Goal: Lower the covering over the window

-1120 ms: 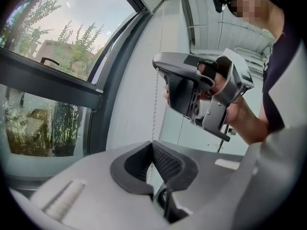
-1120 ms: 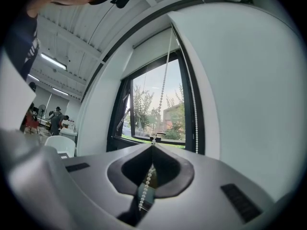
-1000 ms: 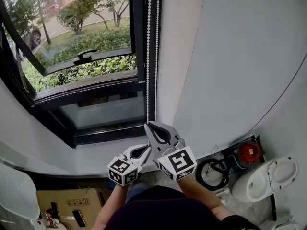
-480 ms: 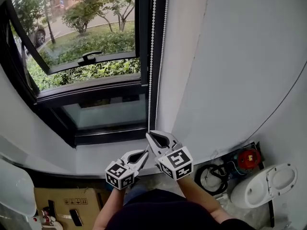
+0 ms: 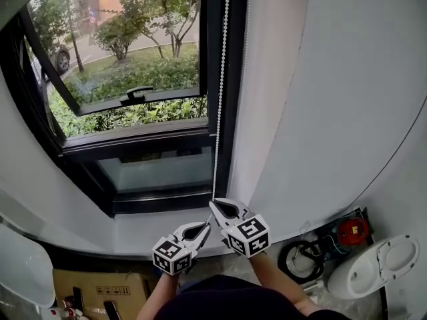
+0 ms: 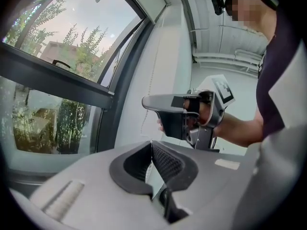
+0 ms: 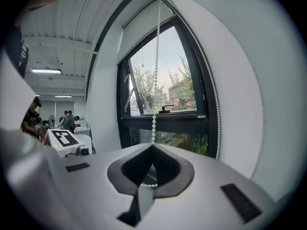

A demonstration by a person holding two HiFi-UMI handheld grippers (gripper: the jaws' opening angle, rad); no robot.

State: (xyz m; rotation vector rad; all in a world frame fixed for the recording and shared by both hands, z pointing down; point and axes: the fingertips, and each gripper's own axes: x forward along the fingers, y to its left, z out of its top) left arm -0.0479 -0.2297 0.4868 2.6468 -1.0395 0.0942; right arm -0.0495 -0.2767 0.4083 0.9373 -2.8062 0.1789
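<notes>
The bead chain (image 5: 221, 92) runs off frame overhead.

Right tongs (image 5: 213, 203) and left tongs (image 5: 208, 225) lower down the bead chain (image 5: 220, 112).

The bead chain (image 5: 220, 79) runs out of the head view at the top edge, so its upper end is not shown. In the left gripper view it is only a pale thread, its beads too small to make out where it meets the closed tips of the left gripper (image 6: 152, 143). At the right gripper (image 7: 153, 146) the pressed-together pads cover the chain, with only a short row of beads showing in the hollow behind. The cardboard box (image 5: 100, 289) is cut by the bottom edge and the white rounded object (image 5: 23, 272) by the left edge. Outside, the car (image 5: 61, 60) is mostly hidden behind the window sash. The people (image 7: 67, 119) far back in the room are too small to tell apart.
</notes>
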